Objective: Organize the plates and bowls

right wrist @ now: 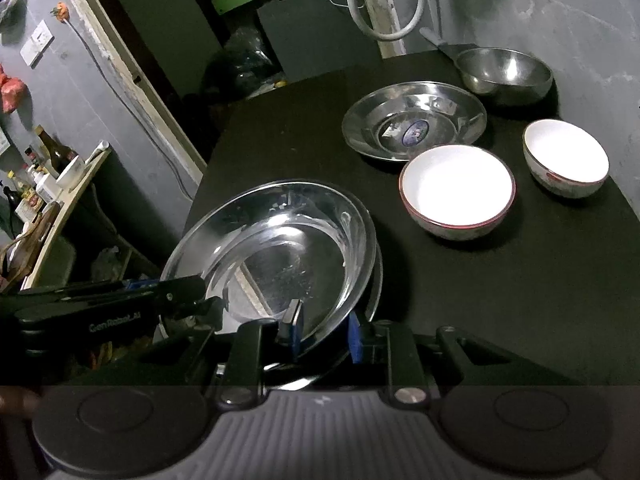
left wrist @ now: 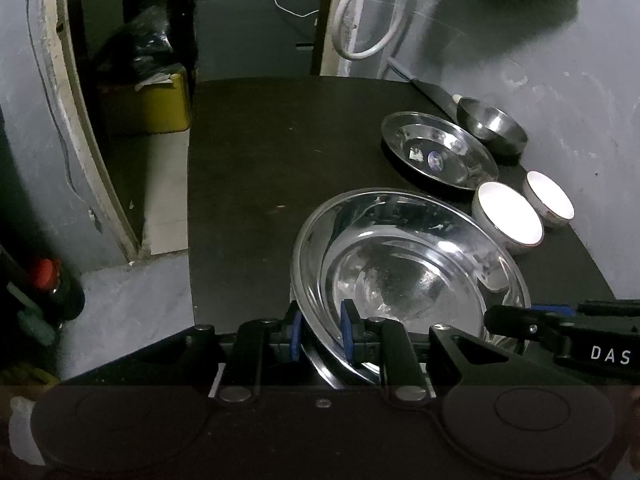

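A large steel plate [left wrist: 408, 264] [right wrist: 276, 252] is held tilted above the black table [left wrist: 260, 160] [right wrist: 500, 300]. My left gripper [left wrist: 320, 334] is shut on its near rim, one blue pad inside and one outside. My right gripper [right wrist: 322, 332] is shut on the rim too; a second plate edge shows under it there. Each gripper shows in the other's view, the right one [left wrist: 512, 320] and the left one [right wrist: 180, 292]. A smaller steel plate [left wrist: 438, 150] [right wrist: 414, 120], a steel bowl [left wrist: 492, 124] [right wrist: 504, 70] and two white bowls [left wrist: 508, 216] [left wrist: 550, 198] [right wrist: 456, 190] [right wrist: 566, 156] rest farther right.
A grey wall [left wrist: 560, 60] borders the table on the right and back. A white hose [left wrist: 372, 12] hangs at the back. A yellow box [left wrist: 152, 100] sits beyond the table's left edge. A shelf with bottles [right wrist: 44, 184] stands at left.
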Demonstrator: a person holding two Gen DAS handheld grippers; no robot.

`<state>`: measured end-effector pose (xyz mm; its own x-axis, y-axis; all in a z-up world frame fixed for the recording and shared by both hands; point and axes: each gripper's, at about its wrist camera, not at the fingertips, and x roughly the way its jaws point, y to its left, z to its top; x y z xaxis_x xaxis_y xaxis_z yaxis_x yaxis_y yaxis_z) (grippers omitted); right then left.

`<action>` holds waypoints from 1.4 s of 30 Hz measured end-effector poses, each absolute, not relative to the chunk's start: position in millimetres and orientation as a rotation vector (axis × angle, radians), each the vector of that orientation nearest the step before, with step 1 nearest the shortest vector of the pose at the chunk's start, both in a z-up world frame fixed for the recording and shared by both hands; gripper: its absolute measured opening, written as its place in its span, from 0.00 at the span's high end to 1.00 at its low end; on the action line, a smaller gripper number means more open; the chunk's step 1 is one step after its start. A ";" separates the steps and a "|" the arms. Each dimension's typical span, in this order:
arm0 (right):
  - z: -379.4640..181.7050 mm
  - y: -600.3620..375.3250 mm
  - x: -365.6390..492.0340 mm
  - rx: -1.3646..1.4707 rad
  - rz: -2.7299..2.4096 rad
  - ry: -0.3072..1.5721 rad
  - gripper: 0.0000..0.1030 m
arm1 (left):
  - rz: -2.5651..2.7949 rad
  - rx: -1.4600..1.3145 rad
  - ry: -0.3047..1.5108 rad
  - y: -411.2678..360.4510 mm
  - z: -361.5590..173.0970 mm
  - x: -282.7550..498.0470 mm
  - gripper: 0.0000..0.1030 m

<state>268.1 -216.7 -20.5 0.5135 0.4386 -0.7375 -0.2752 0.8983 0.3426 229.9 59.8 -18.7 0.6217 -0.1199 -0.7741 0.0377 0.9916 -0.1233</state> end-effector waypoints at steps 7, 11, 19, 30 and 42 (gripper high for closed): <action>-19.7 -219.6 266.8 0.201 0.423 0.944 0.74 | -0.096 -0.078 0.906 54.4 -18.5 230.4 0.79; -19.9 -220.5 266.2 0.210 0.426 0.945 0.73 | -0.098 -0.063 0.911 52.3 -18.4 231.4 0.76; -20.8 -221.1 265.0 0.222 0.436 0.943 0.70 | -0.095 -0.050 0.915 48.1 -18.8 230.8 0.72; -19.9 -222.9 262.1 0.235 0.430 0.937 0.52 | -0.076 -0.062 0.923 50.4 -17.7 228.2 0.47; -17.0 -246.5 262.2 0.276 0.364 0.882 0.00 | -0.008 -0.070 0.781 58.3 2.9 245.8 0.01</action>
<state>262.2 -246.5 -17.0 0.5811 0.4187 -0.6978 -0.1949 0.9041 0.3802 245.8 58.3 2.9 0.7105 -0.0328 -0.7030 -0.0191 0.9976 -0.0659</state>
